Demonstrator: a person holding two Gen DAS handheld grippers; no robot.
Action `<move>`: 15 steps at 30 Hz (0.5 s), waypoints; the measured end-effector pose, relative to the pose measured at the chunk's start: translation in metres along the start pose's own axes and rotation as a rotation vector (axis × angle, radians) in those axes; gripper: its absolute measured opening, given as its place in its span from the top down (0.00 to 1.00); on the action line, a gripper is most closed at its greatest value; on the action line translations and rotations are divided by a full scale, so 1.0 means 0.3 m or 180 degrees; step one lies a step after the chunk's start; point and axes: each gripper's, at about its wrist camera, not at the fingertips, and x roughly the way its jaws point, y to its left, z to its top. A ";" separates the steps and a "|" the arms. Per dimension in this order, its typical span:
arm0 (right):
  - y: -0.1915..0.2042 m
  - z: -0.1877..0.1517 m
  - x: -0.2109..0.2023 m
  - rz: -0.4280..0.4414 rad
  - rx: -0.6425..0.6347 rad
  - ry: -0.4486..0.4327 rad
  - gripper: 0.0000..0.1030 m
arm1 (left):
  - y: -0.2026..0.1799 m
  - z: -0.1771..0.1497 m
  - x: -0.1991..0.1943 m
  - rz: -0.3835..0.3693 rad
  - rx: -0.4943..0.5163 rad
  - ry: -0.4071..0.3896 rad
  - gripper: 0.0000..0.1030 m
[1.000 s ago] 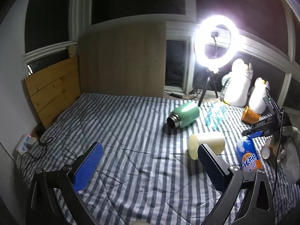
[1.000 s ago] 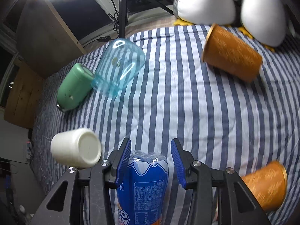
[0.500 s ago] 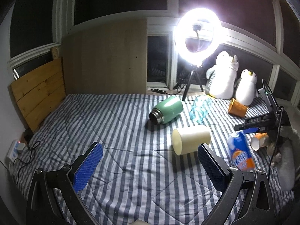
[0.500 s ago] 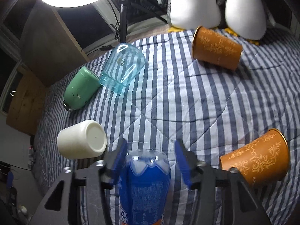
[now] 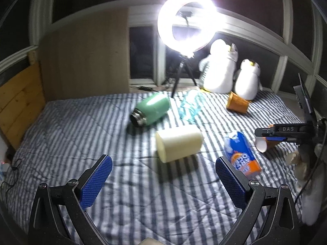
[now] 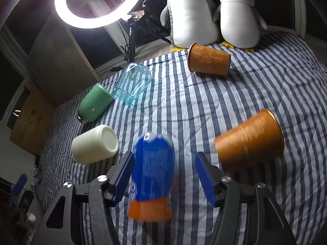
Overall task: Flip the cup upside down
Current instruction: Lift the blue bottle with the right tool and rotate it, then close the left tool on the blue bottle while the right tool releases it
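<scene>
The blue cup [image 6: 152, 173], blue with an orange band at one end, lies on its side on the striped bed [image 6: 204, 106]. In the right wrist view it is blurred and sits between the fingers of the right gripper [image 6: 165, 157], close against the left finger [image 6: 124, 175] with a clear gap to the right one [image 6: 204, 177]; the jaws stand wider than the cup and do not grip it. In the left wrist view the same cup [image 5: 241, 155] lies on the cover, and the right gripper [image 5: 265, 135] hangs just beyond it to the right, whether touching it I cannot tell. An orange cup [image 6: 249, 138] lies on its side just right of the blue one, and a cream cup [image 6: 96, 144] lies on its side to the left. The left gripper [image 5: 162, 160] is spread wide, holding nothing, with the cream cup just ahead of it. Farther back lie a green flask [image 6: 95, 103], a clear jar [image 6: 132, 85] and a second orange cup [image 6: 208, 61], before two toy penguins [image 6: 192, 16] and a ring light [image 6: 94, 2].
</scene>
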 end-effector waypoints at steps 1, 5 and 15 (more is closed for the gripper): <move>-0.006 -0.012 -0.006 0.0014 0.0021 -0.0006 0.37 | -0.015 0.001 0.010 -0.0037 0.0020 0.0019 0.01; -0.007 -0.029 0.003 0.0036 0.0055 0.0035 0.37 | -0.060 0.005 0.037 -0.0145 0.0082 0.0075 0.00; -0.027 -0.075 -0.123 -0.0174 0.0117 -0.0229 0.37 | -0.246 0.093 0.288 -0.0744 0.0166 0.0650 0.01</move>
